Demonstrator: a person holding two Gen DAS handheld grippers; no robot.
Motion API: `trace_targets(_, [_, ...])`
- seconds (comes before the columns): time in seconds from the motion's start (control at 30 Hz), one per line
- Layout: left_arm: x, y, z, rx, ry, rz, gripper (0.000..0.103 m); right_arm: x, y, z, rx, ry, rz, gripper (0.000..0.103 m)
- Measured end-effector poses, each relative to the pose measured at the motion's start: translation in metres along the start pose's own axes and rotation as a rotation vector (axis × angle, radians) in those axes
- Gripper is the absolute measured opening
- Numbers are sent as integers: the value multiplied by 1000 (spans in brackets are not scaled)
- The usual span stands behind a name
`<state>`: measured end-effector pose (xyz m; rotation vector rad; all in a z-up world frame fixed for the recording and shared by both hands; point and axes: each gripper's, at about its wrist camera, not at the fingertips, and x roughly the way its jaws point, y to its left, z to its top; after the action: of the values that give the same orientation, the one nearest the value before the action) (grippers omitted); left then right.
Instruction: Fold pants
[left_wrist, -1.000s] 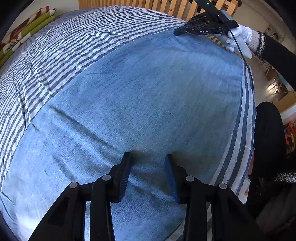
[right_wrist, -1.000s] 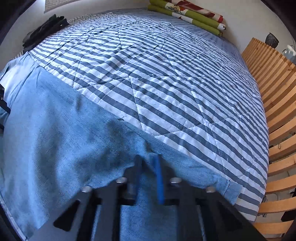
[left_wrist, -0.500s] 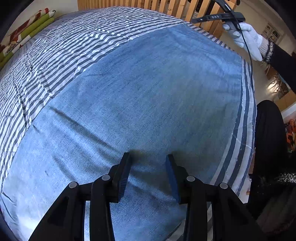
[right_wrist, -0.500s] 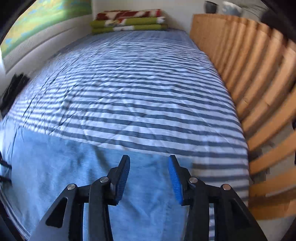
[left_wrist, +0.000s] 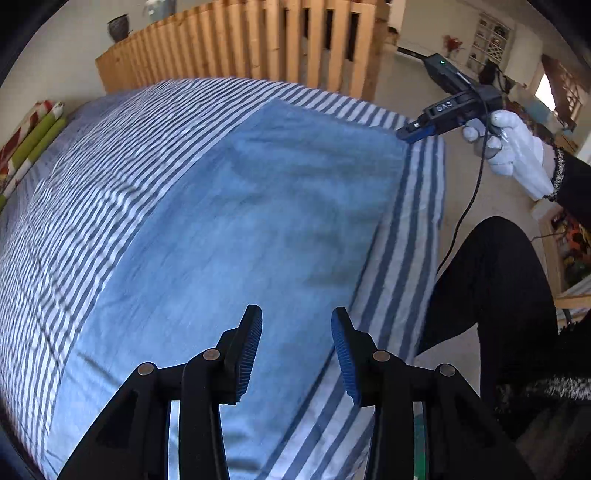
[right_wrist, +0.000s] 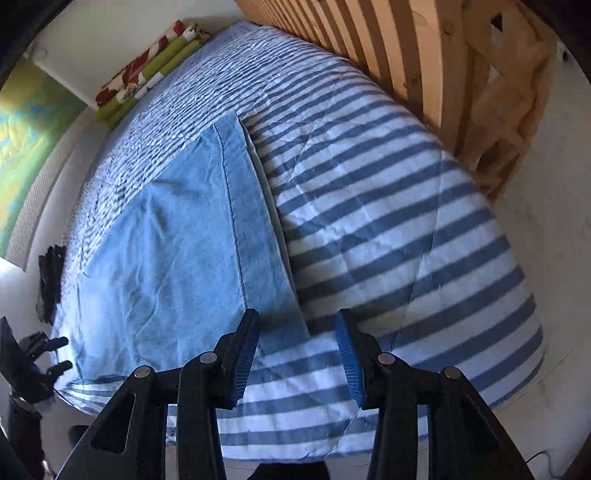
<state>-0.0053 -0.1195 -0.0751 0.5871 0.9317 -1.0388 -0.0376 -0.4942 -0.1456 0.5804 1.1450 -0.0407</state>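
**Q:** Where are the pants?

**A:** The pants (left_wrist: 240, 221) lie flat on the striped quilt (right_wrist: 388, 221), near the edge where I stand. Their hemmed end (right_wrist: 255, 236) runs across the bed toward the wooden slat rail (left_wrist: 258, 48).

**Q:** And your fingers?

**A:** Both sets spread, nothing between them. My left gripper (left_wrist: 295, 347) hovers over the denim by the near edge. My right gripper (right_wrist: 295, 350) sits over the near hem corner, one finger above cloth, the other above quilt.

**Q:** What's the step, as you read it?

**A:** Likely taking the hem corner for the next fold. To do it well I'd come down straddling the denim edge only, keeping clear of the quilt, and pinch every layer at the corner. I'd have the left take a matching grip, so that the fold lifts evenly and edges meet.
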Motion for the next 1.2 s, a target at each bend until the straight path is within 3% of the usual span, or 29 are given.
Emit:
trace_targets(0.1, [26, -51, 52, 125, -41, -49, 46, -9, -8, -9, 79, -17, 66, 39])
trace_targets(0.23, [83, -101, 118, 201, -36, -92, 54, 3, -6, -3, 97, 4, 35, 38])
trace_targets(0.3, [113, -114, 144, 220, -16, -78, 54, 9, -7, 2, 138, 22, 89, 25])
trace_targets(0.4, [151, -118, 170, 222, 11, -44, 54, 7, -11, 12, 202, 3, 159, 22])
trace_targets(0.43, [162, -116, 173, 204, 28, -49, 53, 6, -13, 16, 220, -7, 191, 22])
trace_targets(0.53, [183, -100, 180, 150, 55, -70, 24, -2, -15, 24, 224, -26, 207, 22])
trace_targets(0.63, [183, -78, 182, 63, 40, -136, 12, -12, -19, 25, 196, -57, 176, 30])
trace_targets(0.7, [183, -62, 183, -20, 25, -189, 12, -16, -28, 22, 205, -68, 165, 46])
trace_targets(0.97, [190, -42, 185, -111, 3, -290, 12, 5, -29, 17, 240, -44, 303, 54])
trace_targets(1.07, [191, -29, 176, -160, -1, -333, 14, 16, -19, 18, 242, -28, 317, 55])
trace_targets(1.2, [185, -35, 173, -137, -3, -325, 23, 32, -14, 19, 262, -2, 315, 55])
